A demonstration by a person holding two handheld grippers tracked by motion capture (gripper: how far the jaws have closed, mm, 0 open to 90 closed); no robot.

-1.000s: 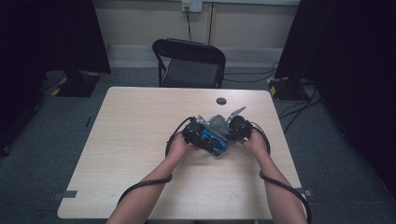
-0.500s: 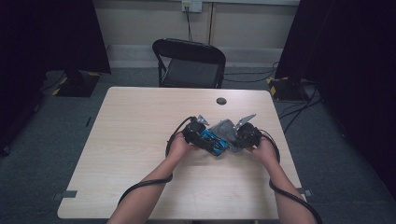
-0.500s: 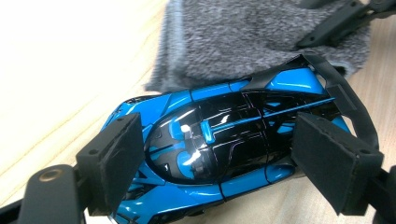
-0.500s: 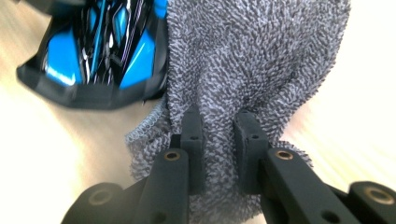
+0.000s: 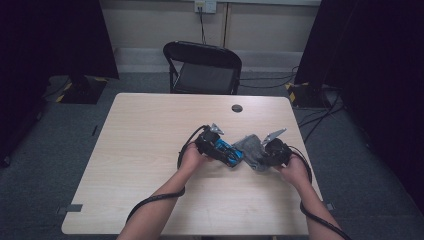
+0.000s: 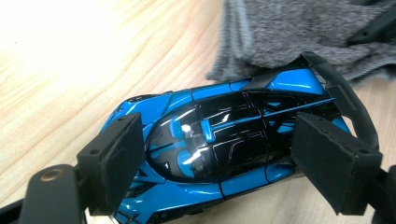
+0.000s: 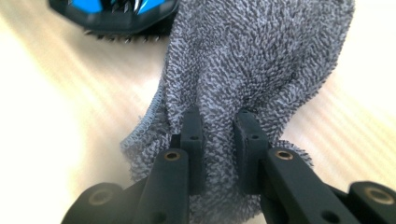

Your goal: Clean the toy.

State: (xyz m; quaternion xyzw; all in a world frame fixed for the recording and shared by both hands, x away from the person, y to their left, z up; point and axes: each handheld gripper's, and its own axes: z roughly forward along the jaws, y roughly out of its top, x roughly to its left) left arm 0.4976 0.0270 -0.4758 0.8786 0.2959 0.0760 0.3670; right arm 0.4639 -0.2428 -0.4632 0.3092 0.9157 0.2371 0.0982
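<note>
**Cloth drawn off the toy car toward the right**

Compared with the high view a second ago, the right hand-held gripper [image 5: 264,154] has slid to the right along the counter [image 5: 150,150], taking the grey cloth [image 5: 251,148] with it; then the two grippers sat close together over the car, now there is a clear gap between them and the cloth lies stretched out between the car's tail and the right hand; the left hand-held gripper [image 5: 227,152] has kept its place. I judge this as the end of one wiping stroke over the blue toy car [image 5: 226,151]: the cloth has been pulled off the bodywork and touches only the rear wing, so another pass would need the cloth brought back left over the car.

The left hand-held gripper [image 6: 224,168] stands fairly wide, its two pads clamped on the sides of the blue toy car [image 6: 224,144], which lies on the counter just right of centre, nose toward the near left in that gripper's view; the grip looks steady enough to hold the car against the rubbing. The right hand-held gripper [image 7: 219,140] is closed almost fully, its jaws pinching a fold of the grey cloth [image 7: 257,60]; the rest of the cloth fans out ahead of it and reaches the car's edge at the far side of its view.
</note>
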